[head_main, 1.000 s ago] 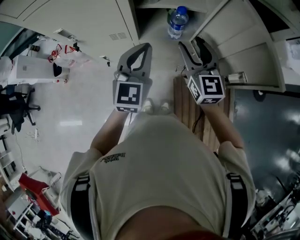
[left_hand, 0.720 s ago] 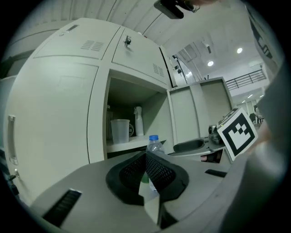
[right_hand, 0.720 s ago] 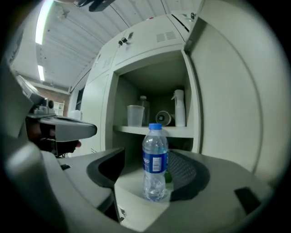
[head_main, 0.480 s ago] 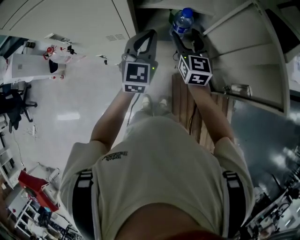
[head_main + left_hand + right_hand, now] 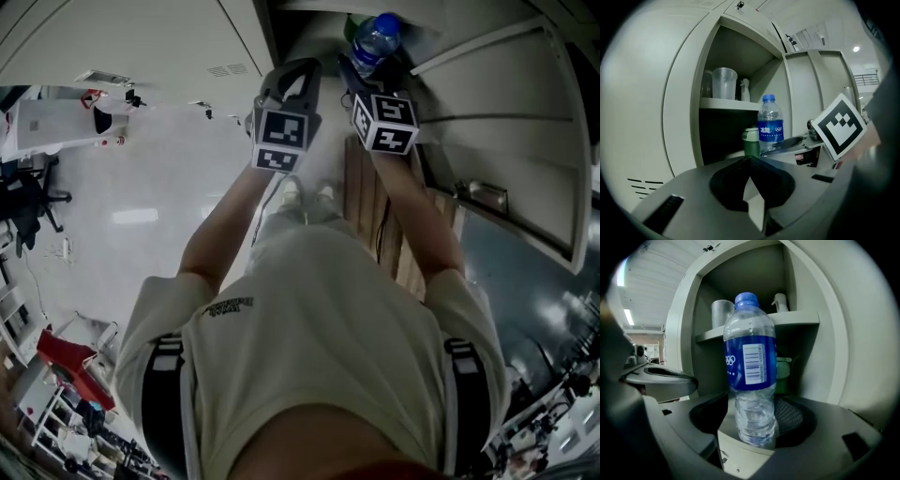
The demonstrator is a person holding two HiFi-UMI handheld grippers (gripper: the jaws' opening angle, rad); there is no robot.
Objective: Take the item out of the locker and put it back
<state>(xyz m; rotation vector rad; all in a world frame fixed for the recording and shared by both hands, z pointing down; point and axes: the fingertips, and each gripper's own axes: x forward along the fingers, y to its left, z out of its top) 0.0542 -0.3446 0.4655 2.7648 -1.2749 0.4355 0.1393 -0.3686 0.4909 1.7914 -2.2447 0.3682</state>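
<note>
A clear water bottle (image 5: pixel 375 42) with a blue label and blue cap stands upright at the front edge of the open locker's lower compartment. My right gripper (image 5: pixel 373 69) reaches in around it. In the right gripper view the bottle (image 5: pixel 750 366) sits between the jaws of that gripper (image 5: pixel 751 414). The jaws are opening and the pads stand just off its sides. My left gripper (image 5: pixel 302 64) hovers shut and empty to the bottle's left, outside the locker. In the left gripper view the bottle (image 5: pixel 770 124) stands ahead and right of the left gripper (image 5: pixel 750 159).
A green container (image 5: pixel 751 140) stands behind the bottle. The upper shelf (image 5: pixel 731 104) holds a clear measuring jug (image 5: pixel 724 83) and a white spray bottle (image 5: pixel 745 90). The locker door (image 5: pixel 506 141) hangs open on the right. A wooden board (image 5: pixel 375 211) lies by the person's feet.
Both grippers have moved forward toward the locker. The right gripper has come up around the bottle, which stood ahead of it a second ago.
</note>
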